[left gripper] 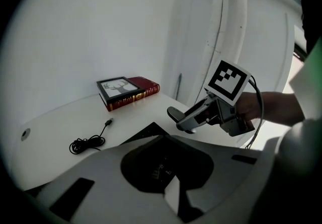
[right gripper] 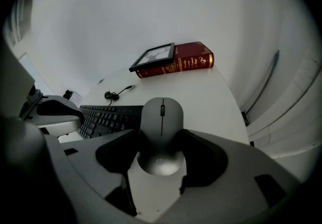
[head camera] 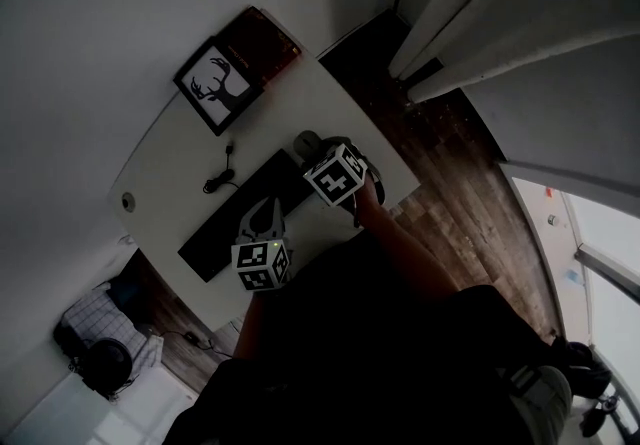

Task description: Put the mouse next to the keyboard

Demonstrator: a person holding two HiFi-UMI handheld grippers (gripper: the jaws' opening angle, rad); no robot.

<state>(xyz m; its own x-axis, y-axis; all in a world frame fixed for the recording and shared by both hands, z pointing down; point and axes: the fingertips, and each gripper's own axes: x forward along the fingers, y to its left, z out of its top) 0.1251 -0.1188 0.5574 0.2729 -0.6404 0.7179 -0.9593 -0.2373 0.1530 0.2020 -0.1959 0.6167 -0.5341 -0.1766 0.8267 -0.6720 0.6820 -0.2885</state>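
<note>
Looking down on a white table (head camera: 300, 93), with a black keyboard (head camera: 235, 218) lying along its near side. At the far right corner, noting a red book (head camera: 268, 41) with a framed deer picture (head camera: 218, 85) resting on it. Seeing the right gripper (right gripper: 161, 135) clenched on the grey mouse (right gripper: 161, 115), just beside the keyboard's right end. Finding the left gripper (left gripper: 162, 140) closed on nothing, tips together, by the keyboard's near edge. Spotting a coiled black cable (head camera: 220, 176) on the far side of the keyboard, apart from it.
</note>
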